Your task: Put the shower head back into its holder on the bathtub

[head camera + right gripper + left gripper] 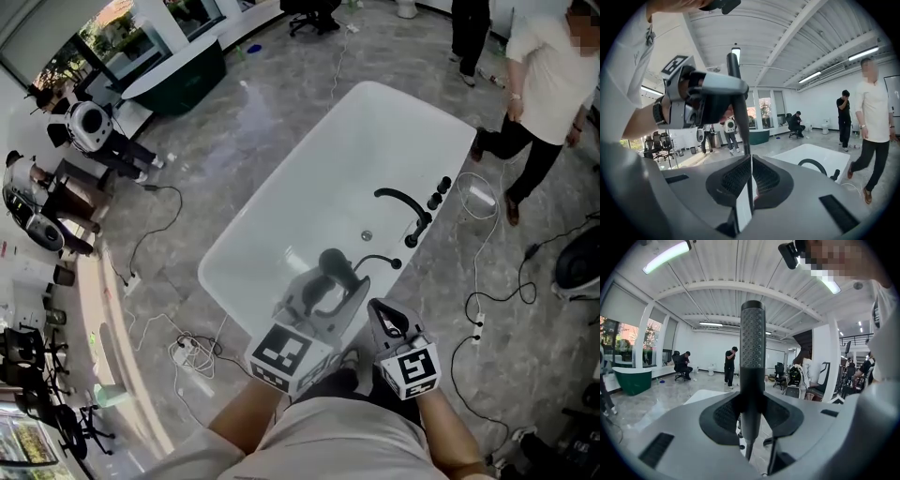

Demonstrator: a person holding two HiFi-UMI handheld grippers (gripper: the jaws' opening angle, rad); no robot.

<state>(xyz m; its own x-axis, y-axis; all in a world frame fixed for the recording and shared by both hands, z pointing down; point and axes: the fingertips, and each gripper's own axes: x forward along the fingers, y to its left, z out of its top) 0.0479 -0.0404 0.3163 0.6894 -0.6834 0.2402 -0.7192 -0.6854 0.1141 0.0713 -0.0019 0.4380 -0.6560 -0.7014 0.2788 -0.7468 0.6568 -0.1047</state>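
A white bathtub [281, 197] lies ahead, with a black arched faucet [405, 204] and knobs [439, 192] on its right rim. A small black curved fitting [380, 262] sits near the tub's near right rim. My left gripper [328, 286] is shut on the black shower head [330, 262] and holds it above the tub's near end. In the left gripper view its handle [752, 348] stands upright between the pads of that gripper [751, 413]. My right gripper [384, 319] hangs just to the right, jaws together [750, 176], facing the left gripper [708, 101] and shower head [736, 79].
A person [539, 84] walks past the tub's far right corner. Cables [487, 309] trail on the floor to the right, and a power strip with cords [187, 352] lies to the left. A dark green tub [178, 75] and equipment [89, 127] stand at the far left.
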